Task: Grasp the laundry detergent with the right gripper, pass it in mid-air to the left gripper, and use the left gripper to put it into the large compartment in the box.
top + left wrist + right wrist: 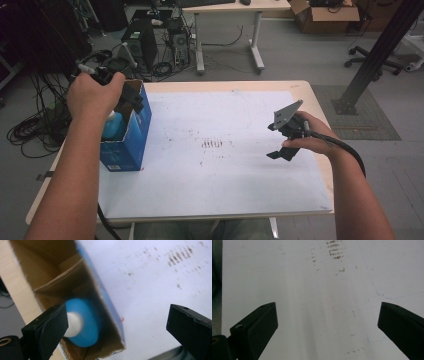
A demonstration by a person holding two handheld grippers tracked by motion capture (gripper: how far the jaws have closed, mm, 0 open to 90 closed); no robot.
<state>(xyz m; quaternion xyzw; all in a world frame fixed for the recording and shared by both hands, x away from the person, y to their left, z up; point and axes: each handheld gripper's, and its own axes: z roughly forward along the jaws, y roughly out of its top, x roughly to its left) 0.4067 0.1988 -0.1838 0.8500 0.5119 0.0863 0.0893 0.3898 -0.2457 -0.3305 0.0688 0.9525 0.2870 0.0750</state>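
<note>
A blue bottle [86,323] with a white cap [73,324] sits down inside a blue cardboard box [131,137]. The box is open at the top and stands near the left edge of the table [320,107]. From the high view you can see just the top of the bottle [113,125] poking up between the brown inside walls.

Right over the box hangs the left gripper [131,96], held in the person's left hand [92,95]. Its two black jaws stand wide apart and nothing is between them. In the left gripper view the bottle is below the jaws, a bit blurry, and close to one jaw but not squeezed by it. The tongs are not touching the bottle.

So I think the putting-in part is done: the bottle is in the box and the tongs have let go. What is left looks small. The left hand may need to pull away from the box, and the flaps may need closing, but I cannot tell if that is wanted.

Farther off, on the other side, the right gripper [284,142] hangs over the big white sheet [240,185] that covers the table. Its jaws are wide apart too and hold nothing. Under it are just some little brown marks [212,144] on the paper. It is well apart from the box and bottle.
</note>
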